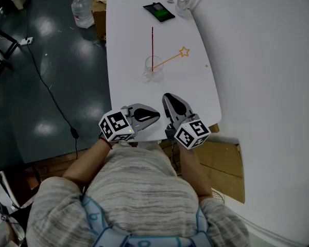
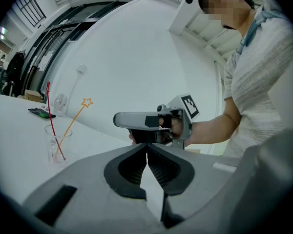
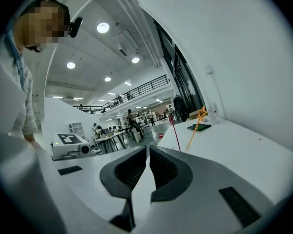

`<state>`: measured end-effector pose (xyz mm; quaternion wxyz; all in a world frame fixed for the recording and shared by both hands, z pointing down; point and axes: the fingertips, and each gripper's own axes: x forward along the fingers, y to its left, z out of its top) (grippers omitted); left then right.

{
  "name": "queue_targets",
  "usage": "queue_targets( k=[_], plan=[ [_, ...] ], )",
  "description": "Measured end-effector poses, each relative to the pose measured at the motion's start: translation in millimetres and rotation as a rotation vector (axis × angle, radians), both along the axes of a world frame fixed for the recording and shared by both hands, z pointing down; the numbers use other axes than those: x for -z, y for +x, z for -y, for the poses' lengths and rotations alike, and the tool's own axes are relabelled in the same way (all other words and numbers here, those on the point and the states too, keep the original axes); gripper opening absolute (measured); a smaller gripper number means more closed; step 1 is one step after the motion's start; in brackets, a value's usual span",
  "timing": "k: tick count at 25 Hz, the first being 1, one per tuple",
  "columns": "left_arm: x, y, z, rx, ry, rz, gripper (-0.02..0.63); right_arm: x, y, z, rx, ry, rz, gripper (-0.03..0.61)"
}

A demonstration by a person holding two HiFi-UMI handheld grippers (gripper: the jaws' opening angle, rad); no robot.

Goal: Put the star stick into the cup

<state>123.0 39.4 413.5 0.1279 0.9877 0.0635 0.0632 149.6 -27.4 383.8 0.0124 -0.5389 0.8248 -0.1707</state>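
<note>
Person: a grey striped top fills the bottom of the head view, with both forearms reaching to the near edge of the table (image 1: 124, 50).
Left gripper (image 1: 155, 116): it lies about level over the near table edge, with its nose pointing across toward the right gripper. Its two dark pads are pressed together at the tips with nothing between them.
Right gripper (image 1: 167, 96): it sits just beside the left one and points away from the person, toward the cup. Its pads meet at the tips and grip nothing.
Between grippers and cup: a stretch of white table top.
Cup (image 1: 153, 69): clear glass, upright on the middle of the table, well apart from both grippers.
Star stick (image 1: 170, 60): thin and orange, with its lower end inside the cup. It leans on the rim, its long axis slanting up and out to the far right, and the star end hangs over the table.
Red stick (image 1: 152, 42): it also stands in the cup, nearly upright, and its foot crosses the star stick's low in the glass.
Far table end: a dark flat device with a green screen (image 1: 158, 12), with a small round white object (image 1: 184, 2) just to its right.
Right of table: a plain white wall (image 1: 262, 66).
Left of table: a dark floor with a water bottle (image 1: 82, 8) and a black cable (image 1: 51, 96).
</note>
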Motion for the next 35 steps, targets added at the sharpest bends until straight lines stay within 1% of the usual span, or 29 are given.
queue_targets(
  k=[4, 10, 15, 22, 35],
  plan=[
    [0, -3, -1, 0.001, 0.003, 0.004, 0.017, -10, -13, -15, 0.018, -0.030, 0.080, 0.021],
    [-5, -5, -5, -0.018, 0.009, 0.026, 0.017, -22, -23, -30, 0.011, -0.065, 0.127, 0.009],
    [-7, -3, -6, -0.024, 0.007, 0.025, 0.017, -25, -21, -29, 0.012, -0.079, 0.106, 0.009],
    [-6, -5, -6, -0.020, 0.000, 0.014, 0.017, -25, -20, -29, -0.011, -0.085, 0.119, 0.009],
    [-8, -3, -11, -0.015, -0.010, 0.015, 0.017, -28, -18, -34, -0.005, -0.098, 0.124, 0.009]
  ],
)
